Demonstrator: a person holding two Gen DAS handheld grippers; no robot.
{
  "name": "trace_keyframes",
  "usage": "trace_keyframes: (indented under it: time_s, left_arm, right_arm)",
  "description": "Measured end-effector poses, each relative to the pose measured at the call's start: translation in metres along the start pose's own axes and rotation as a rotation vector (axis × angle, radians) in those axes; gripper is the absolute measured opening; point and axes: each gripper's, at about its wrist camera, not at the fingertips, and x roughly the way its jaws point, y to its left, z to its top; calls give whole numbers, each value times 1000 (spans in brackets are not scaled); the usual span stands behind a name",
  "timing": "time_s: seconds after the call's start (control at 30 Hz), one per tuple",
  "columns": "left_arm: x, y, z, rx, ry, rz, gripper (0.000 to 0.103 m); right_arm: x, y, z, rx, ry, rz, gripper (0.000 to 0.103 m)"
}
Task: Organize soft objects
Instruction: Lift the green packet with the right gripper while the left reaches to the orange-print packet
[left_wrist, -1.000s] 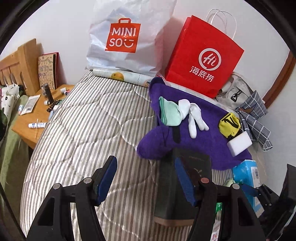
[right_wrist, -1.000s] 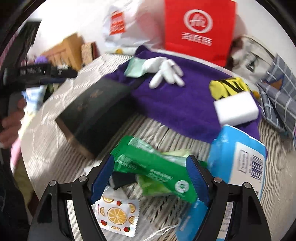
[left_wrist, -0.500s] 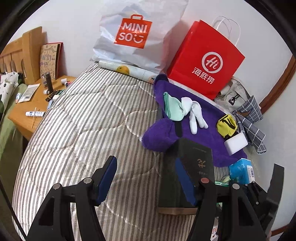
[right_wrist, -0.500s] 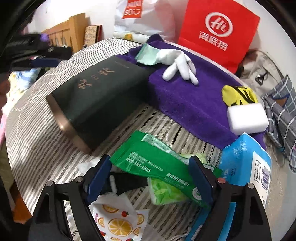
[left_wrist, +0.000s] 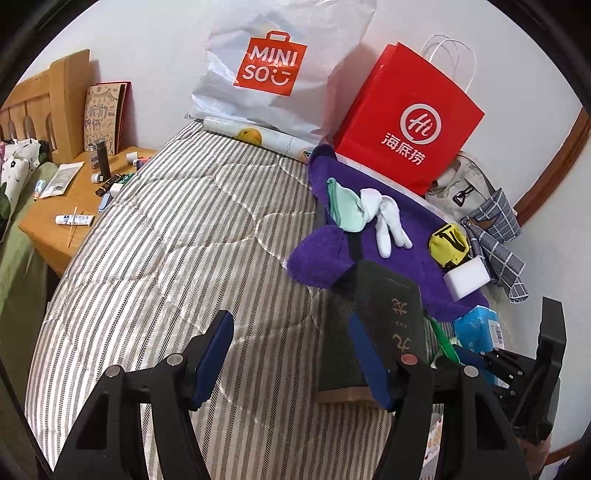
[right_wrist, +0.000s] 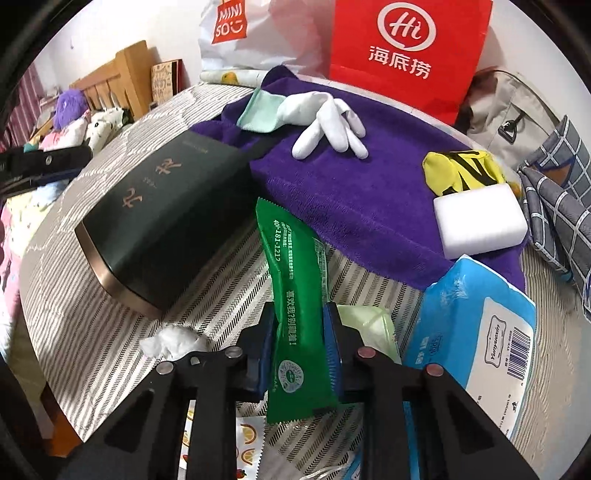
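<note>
Right fingers apparently astride green packet

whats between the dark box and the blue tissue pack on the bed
In the right wrist view, the green packet, pinched upright by the right gripper, stands between the dark box and the blue tissue pack.

Right gripper just clamped down, jaws pinching something thin between them; left gripper hangs half open, nothing in it.
</note>
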Motion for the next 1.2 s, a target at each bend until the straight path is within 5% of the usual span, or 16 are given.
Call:
trace_keyframes:
  time_s: [0.4, 0.8, 1.2]
  left_arm:
    - [-18, -21, -18, 45, 2, 14, 63]
    - [-20, -70, -61, 146, 47, 5, 63]
    - [4, -142, -124, 273, 144, -59, 63]
  right_arm:
    - [-41, -8, -17, 132, -78, 135, 22]
    - [-93, -17, -87, 220, -151, 121, 22]
    - [-100, -31, -166, 281, -149, 101, 22]
